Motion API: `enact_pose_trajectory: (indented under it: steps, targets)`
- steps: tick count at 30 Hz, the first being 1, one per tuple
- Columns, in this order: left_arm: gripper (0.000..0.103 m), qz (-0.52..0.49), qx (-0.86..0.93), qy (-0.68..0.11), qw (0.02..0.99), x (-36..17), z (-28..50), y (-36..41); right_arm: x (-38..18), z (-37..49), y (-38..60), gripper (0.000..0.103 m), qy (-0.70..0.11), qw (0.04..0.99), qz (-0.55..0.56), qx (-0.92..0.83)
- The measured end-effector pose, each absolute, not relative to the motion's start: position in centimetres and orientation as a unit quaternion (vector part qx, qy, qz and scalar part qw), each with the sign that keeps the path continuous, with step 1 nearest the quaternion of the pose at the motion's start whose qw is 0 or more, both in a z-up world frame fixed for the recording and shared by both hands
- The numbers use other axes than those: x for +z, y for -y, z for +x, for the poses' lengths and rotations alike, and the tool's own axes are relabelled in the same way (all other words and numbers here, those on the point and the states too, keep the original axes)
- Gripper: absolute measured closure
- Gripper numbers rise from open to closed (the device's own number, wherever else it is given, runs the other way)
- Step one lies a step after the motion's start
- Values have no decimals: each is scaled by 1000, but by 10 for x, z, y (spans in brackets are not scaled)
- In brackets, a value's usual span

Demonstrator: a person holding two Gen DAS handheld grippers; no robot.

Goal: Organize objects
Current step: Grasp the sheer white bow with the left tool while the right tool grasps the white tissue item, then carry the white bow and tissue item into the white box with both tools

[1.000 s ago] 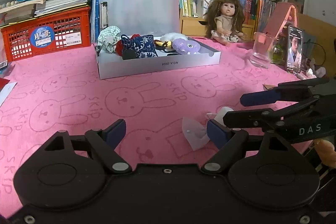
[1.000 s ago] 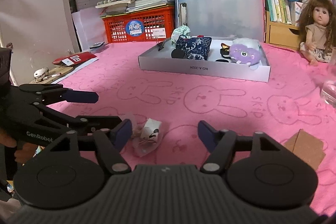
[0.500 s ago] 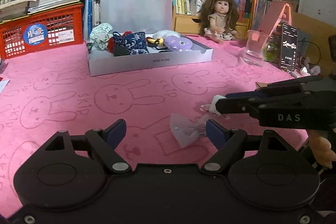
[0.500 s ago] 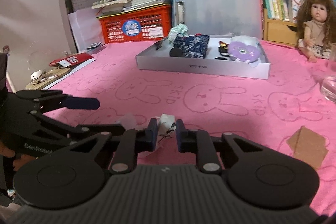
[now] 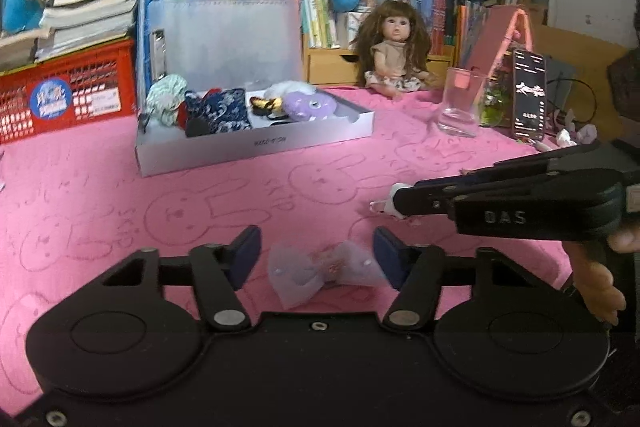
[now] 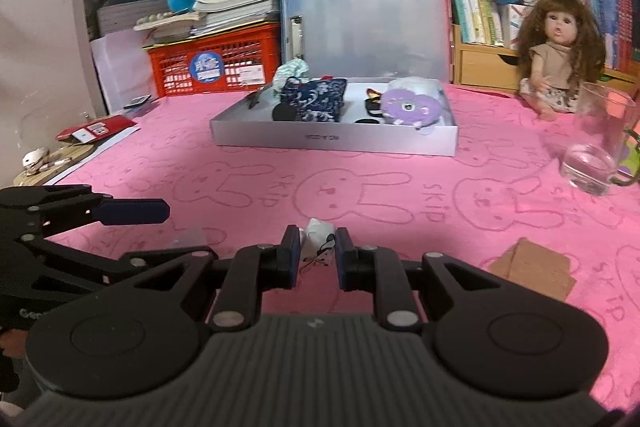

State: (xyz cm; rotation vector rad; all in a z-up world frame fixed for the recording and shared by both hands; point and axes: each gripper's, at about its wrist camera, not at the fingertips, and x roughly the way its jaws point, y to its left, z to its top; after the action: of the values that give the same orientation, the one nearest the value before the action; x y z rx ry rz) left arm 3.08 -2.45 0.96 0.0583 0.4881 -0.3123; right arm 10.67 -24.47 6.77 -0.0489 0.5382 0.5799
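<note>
A pale see-through bow (image 5: 320, 269) lies on the pink cloth between the fingers of my left gripper (image 5: 318, 257). Its jaws are closing, and the pads stand just off the bow's ends. To the right, my right gripper (image 5: 394, 201) is shut on a small white item (image 5: 388, 205) just above the cloth. In the right wrist view that white item (image 6: 318, 233), with black strands, is pinched between the pads of the right gripper (image 6: 317, 251). The left gripper's fingers (image 6: 132, 211) reach in from the left. A shallow grey box (image 5: 256, 147) holding pouches and a purple plush stands farther back.
A drinking glass (image 5: 460, 103), a phone on a stand (image 5: 528, 95) and a doll (image 5: 394, 51) sit at the back right. A red crate (image 5: 68, 95) and stacked books line the back left. A cardboard piece (image 6: 532, 269) lies near the right front.
The right gripper shut on the white item and lifted it slightly. The left gripper slid over so the bow sits between its fingers, and its jaws narrowed.
</note>
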Motion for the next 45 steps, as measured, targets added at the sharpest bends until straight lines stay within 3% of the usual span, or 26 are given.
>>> enact_pose_trajectory:
  steps: [7,13,15,45]
  targets:
    - [63,34,-160,-248,955,6,29,36,66,107,249,80,-263,924,-18,276]
    - [78,23,-152,-261,953,2,34,36,64,103,249,80,-260,926,-21,273]
    - [88,23,-145,-262,954,1,36,35,64,103,249,80,-260,926,-21,274]
    - [89,8,-121,-245,962,18,40,20,68,104,246,80,-253,929,-15,270]
